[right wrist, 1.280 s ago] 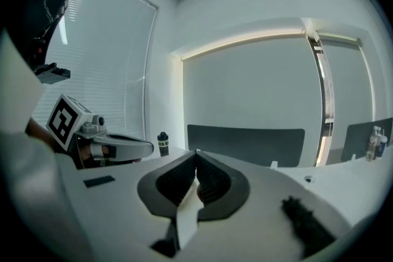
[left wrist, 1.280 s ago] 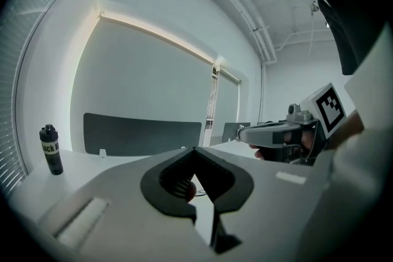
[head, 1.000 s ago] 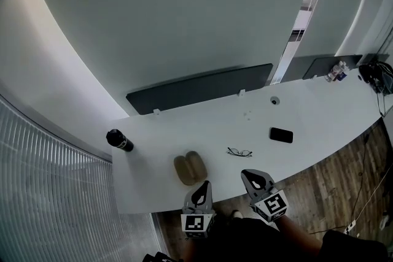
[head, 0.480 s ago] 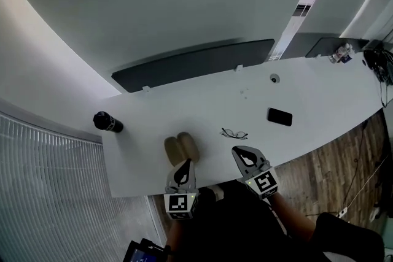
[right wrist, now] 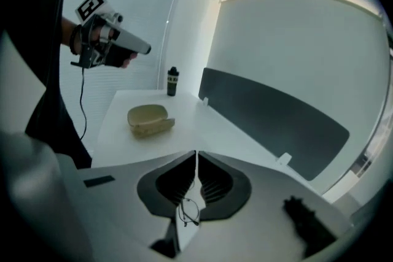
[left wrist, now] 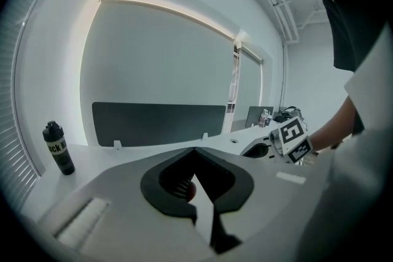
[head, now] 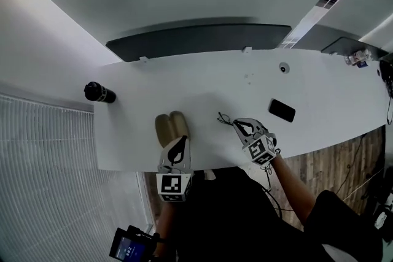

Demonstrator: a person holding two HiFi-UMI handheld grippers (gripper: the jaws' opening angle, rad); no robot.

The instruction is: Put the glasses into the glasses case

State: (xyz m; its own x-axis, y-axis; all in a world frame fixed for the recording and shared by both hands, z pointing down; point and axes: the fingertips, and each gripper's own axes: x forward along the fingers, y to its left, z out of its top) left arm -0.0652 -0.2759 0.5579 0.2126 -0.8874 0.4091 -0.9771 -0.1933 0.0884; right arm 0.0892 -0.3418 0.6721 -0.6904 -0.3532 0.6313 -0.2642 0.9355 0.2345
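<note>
Head view: the right gripper (head: 236, 125), which hung off the near edge of the bench (head: 215, 80) a second ago, now reaches over it, tips just beside the glasses (head: 225, 119). The left gripper (head: 180, 140) has moved up to the open glasses case (head: 169, 127). Left gripper view: its jaws are together. Right gripper view: its jaws are together, and the glasses lie on the bench beneath them.

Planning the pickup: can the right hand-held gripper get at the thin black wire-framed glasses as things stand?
Probably yes: the right hand-held gripper sits right by the thin black wire-framed glasses, nothing between on the white table. Its shut jaws must open first.
</note>
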